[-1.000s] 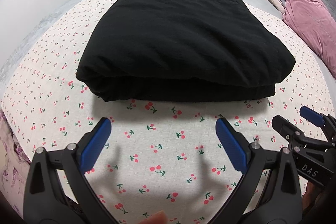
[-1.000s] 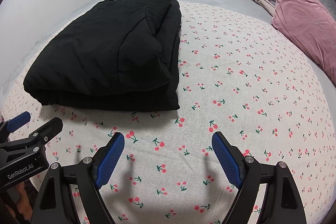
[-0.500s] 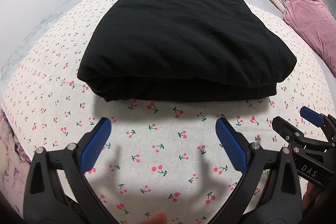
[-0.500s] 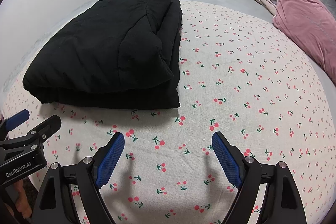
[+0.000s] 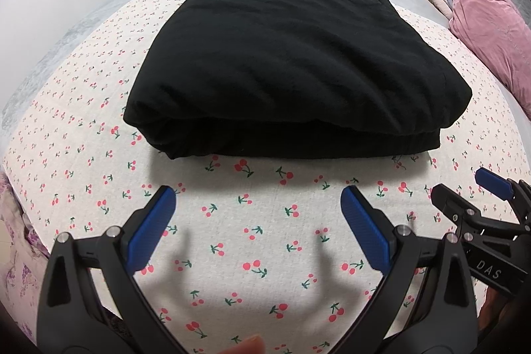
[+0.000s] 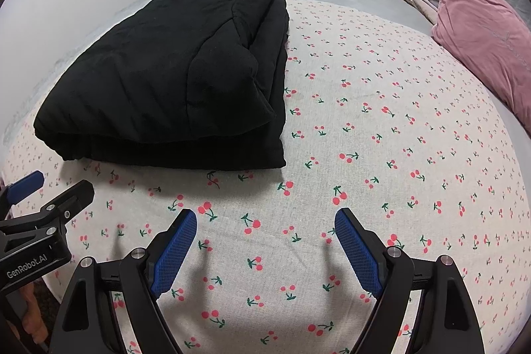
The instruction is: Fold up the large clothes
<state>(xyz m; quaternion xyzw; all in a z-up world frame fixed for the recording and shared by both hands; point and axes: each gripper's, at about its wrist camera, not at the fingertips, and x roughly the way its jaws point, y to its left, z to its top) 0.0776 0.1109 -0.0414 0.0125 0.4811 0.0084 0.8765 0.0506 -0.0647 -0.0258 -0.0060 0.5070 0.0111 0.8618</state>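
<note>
Hardly anything has shifted over the last second: the black garment lies folded in the same thick, tidy bundle on the cherry-print sheet, just ahead of the left tongs and ahead and to the left of the right tongs. Both tongs hang spread wide over the bed, gripping nothing and touching no cloth; if anything the left pair has crept slightly nearer the bundle. To my eye the folding looks finished, with only a final tidy left.
</note>
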